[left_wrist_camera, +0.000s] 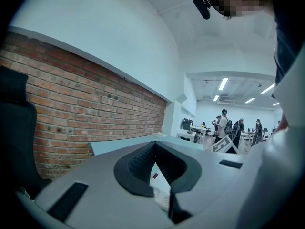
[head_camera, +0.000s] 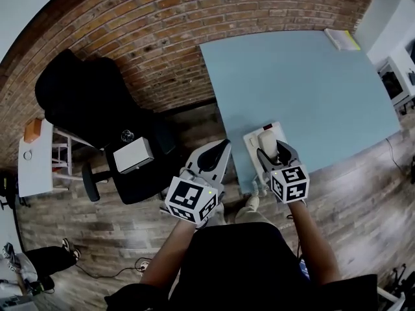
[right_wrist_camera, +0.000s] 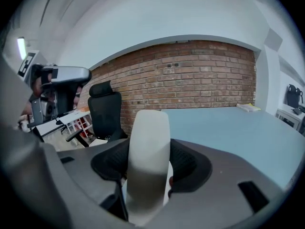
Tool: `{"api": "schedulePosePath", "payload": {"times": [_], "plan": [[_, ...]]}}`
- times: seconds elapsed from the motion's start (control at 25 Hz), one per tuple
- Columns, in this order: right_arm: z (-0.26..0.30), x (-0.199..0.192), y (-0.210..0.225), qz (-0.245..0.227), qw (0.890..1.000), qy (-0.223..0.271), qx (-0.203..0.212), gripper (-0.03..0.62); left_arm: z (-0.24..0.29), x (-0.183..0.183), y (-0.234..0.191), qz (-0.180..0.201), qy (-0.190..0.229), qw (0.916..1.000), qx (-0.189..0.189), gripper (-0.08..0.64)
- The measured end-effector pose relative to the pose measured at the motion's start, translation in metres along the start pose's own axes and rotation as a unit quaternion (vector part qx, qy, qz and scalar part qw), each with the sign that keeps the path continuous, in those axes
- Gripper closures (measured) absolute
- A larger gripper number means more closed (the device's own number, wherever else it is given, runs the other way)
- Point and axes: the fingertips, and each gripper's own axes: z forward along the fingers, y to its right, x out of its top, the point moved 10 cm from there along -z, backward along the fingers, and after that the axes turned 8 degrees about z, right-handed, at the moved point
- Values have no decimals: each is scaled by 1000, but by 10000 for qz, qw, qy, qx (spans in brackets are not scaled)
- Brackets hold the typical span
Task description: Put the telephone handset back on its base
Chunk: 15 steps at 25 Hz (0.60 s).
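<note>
**White handset poised over its cradle: a crooked landing is the danger**

Cream-white and smooth, the plastic telephone handset stands gripped across its width in the right claw, directly over the flat white telephone base. That base sits at the near edge of the pale blue table.

The left claw hangs off to the left of the base, beyond the table edge. Its tips are drawn together on nothing, so it lends the base no support.

A handset lowered askew would likely miss the cradle hollows and rock or slide off. Pressing down hard could shove the unsteadied base over the nearby edge. The slick shell may also twist between the pads if released too early.
</note>
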Motion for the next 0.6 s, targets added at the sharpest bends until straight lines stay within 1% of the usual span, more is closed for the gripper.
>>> {"api": "schedulePosePath", "payload": {"times": [0.6], "plan": [[36, -24, 11, -31, 9977, -662, 125, 345, -1, -3, -11, -47, -139, 9991, 405, 552]]}}
